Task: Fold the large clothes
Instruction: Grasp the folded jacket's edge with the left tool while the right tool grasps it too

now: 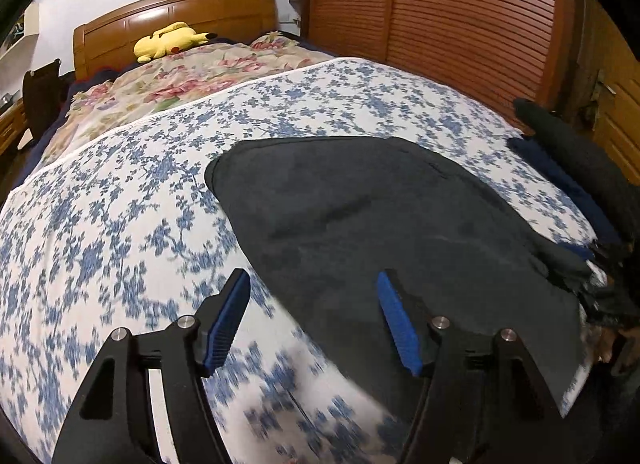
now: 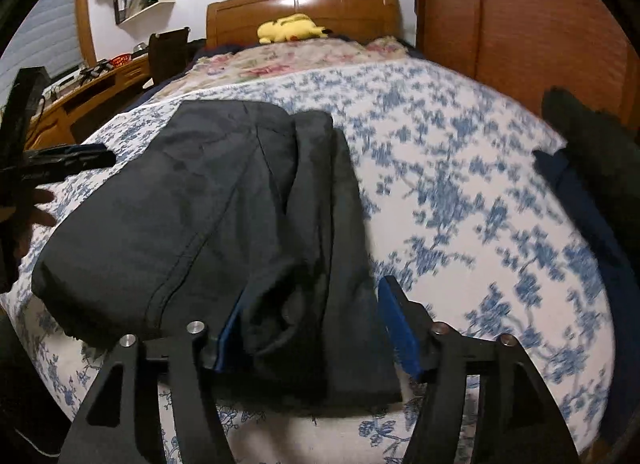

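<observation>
Garment (image 2: 208, 216), dark and folded, lies flat on the near part of the bedsheet (image 2: 460, 184). My right gripper (image 2: 316, 328) stands open astride its near edge, gripping nothing; my left gripper (image 1: 316, 320) hovers open and empty, probably ready for another fold.

The folded garment (image 2: 208, 216) in the centre-left of the frame is black, lying on a white sheet (image 2: 460, 192) printed with blue flowers. Toward the top, a quilt (image 1: 192, 76) shows pink and red blooms on cream. The plush toy (image 1: 170, 40) is yellow, the headboard (image 2: 304, 4) orange-brown wood. Both grippers' pads (image 1: 398, 324) are blue on black fingers.
</observation>
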`<state>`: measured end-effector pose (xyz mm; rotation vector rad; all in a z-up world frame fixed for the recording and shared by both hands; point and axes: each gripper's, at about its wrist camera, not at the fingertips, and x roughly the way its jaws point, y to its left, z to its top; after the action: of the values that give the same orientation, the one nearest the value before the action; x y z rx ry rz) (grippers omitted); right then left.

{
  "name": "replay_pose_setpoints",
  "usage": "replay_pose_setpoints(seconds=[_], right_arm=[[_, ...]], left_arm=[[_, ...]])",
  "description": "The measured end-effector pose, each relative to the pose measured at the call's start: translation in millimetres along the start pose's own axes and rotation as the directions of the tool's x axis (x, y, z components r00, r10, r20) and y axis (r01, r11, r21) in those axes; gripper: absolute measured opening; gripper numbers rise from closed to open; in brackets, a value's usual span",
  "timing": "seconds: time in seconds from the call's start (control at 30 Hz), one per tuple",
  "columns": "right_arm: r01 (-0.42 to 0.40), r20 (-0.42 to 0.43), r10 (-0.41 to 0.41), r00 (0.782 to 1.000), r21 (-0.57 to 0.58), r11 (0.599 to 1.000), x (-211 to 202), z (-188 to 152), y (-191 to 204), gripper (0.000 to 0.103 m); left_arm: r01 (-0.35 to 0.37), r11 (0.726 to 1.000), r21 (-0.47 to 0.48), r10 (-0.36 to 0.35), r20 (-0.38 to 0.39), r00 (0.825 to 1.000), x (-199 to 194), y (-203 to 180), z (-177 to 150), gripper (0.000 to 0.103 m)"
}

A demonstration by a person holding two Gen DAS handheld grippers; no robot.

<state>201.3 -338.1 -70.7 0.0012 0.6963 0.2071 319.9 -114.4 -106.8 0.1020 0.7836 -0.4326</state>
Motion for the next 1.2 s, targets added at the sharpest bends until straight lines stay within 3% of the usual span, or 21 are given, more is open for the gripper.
replay_pose_setpoints(seconds=[0.4,0.6,1.2], right_arm=[[-0.030,-0.040,0.031,0.999,0.023,0.999,21.2,1.2,2.4,0.067],[-0.023,-0.041,0.024,0.999,0.016,1.000,24.9,-0.3,2.3,0.067],[-0.091,-0.095,0.098,0.991,0.079,0.993,38.8,2.1,-2.0,0.067]], left_arm=[[-0.063,0.996,-0.054,0.061,-0.045,0.997,64.9,46.9,35.4,0.067],[-0.065,0.993,-0.095,0.059,-0.068,0.996,89.8,64.2,43.4,0.068],[-0.094,0.994,-0.054,0.092,-0.046,0.995,110.0,64.0,46.1,0.072]])
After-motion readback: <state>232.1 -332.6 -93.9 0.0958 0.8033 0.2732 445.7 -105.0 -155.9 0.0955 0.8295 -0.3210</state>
